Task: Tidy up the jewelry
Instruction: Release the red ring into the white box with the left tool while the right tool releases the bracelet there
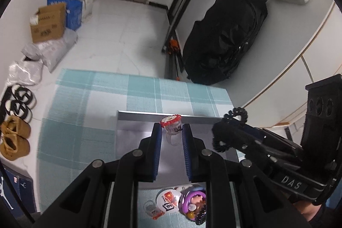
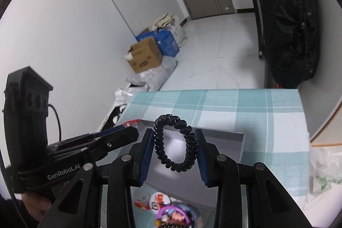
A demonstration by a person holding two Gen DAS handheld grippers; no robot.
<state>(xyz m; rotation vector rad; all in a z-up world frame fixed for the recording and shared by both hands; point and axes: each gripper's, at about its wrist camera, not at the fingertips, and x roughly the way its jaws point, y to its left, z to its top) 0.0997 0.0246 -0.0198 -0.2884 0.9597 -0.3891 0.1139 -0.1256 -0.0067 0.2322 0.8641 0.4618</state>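
My left gripper (image 1: pixel 171 131) is shut on a clear plastic ring with a red-and-white top (image 1: pixel 172 124), held above a grey open box (image 1: pixel 162 115) on the checked tablecloth. My right gripper (image 2: pixel 175 140) is shut on a black spiral hair tie (image 2: pixel 174 142) and holds it over the same grey box (image 2: pixel 239 142). The right gripper also shows in the left wrist view (image 1: pixel 226 131), just right of my left fingers. Below the fingers lie a white badge (image 1: pixel 168 200), a purple trinket (image 1: pixel 195 202) and a small clear ring (image 1: pixel 149 206).
The teal checked table (image 1: pixel 89 104) ends at a white tiled floor. Cardboard and blue boxes (image 1: pixel 49 22), plastic bags and shoes (image 1: pixel 15 138) line the left wall. A black bag (image 1: pixel 226 35) hangs at the right.
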